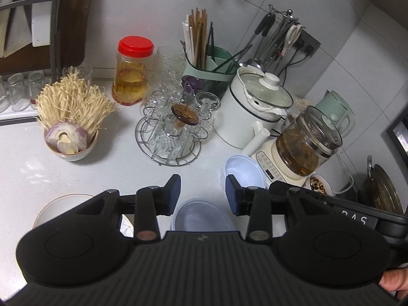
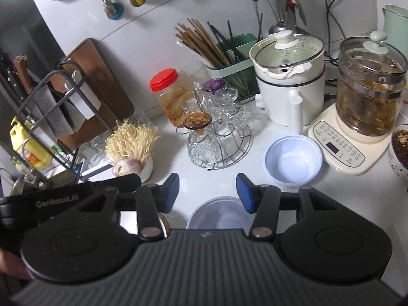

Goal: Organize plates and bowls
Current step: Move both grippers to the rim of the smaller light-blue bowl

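The near plastic bowl (image 1: pixel 204 215) sits at the bottom centre of my left wrist view, directly under and just ahead of the left gripper (image 1: pixel 203 195), partly hidden by the gripper body. The same bowl shows in the right wrist view (image 2: pixel 216 214), below the right gripper (image 2: pixel 207 192) and a little toward its right finger. Neither gripper touches it. It is round, so it has no long axis to line up with; what matters is that it lies below the fingers, so I judge the next move to be a descent onto its rim.

Both grippers are open and empty, with the blue pads standing apart over bare surface (image 1: pixel 30 168). Both sit close above the bowl; the left looks more centred on it.

The second plastic bowl (image 2: pixel 293 162) stands further off, at right of centre in the right view, just beside the kettle base (image 2: pixel 339 148), so the right gripper is better placed for that one.

My count of plates and bowls:
- Plastic bowls: two.
- A white plate (image 1: pixel 58 209) at lower left of the left view, partly covered: one.
- A bowl holding enoki mushrooms and onion (image 1: pixel 71 150): one.
- A patterned bowl (image 2: pixel 399 150) with dark contents at the right edge of the right view: one.

Behind them stands a wire rack of glass cups (image 1: pixel 173 132). I cannot count the cups.
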Demonstrator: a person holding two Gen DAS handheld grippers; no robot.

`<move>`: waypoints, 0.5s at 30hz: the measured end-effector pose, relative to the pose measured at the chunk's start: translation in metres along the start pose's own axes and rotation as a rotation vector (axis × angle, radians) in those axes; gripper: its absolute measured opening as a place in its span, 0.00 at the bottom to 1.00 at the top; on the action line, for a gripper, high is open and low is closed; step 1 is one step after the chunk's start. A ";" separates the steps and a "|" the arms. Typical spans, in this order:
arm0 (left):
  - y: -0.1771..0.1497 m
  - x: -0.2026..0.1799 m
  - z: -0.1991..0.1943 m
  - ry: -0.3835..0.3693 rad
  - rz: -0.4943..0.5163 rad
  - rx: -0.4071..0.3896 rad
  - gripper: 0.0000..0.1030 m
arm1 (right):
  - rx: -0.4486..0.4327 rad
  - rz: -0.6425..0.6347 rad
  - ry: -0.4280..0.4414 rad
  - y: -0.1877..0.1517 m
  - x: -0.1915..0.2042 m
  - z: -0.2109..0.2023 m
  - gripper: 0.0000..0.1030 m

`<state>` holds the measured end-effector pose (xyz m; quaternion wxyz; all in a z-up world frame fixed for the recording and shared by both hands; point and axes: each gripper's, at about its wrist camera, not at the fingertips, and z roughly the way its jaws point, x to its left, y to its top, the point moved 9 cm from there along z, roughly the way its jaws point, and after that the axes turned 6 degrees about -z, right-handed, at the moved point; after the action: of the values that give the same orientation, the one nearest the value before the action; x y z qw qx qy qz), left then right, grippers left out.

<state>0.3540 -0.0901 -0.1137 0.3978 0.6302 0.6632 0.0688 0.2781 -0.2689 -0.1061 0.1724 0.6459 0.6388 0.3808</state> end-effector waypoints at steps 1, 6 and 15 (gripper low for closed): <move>0.000 -0.001 0.001 -0.006 0.007 0.004 0.43 | -0.006 0.004 -0.008 0.000 0.000 -0.002 0.51; -0.004 -0.002 0.006 -0.046 0.019 0.022 0.45 | -0.024 0.028 -0.049 -0.004 -0.002 -0.007 0.51; -0.008 0.001 0.016 -0.088 0.048 0.065 0.45 | -0.036 0.114 -0.140 -0.011 -0.014 -0.013 0.51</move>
<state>0.3578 -0.0968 -0.1297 0.4044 0.6609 0.6315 0.0291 0.2621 -0.2841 -0.1092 0.2064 0.7030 0.5804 0.3555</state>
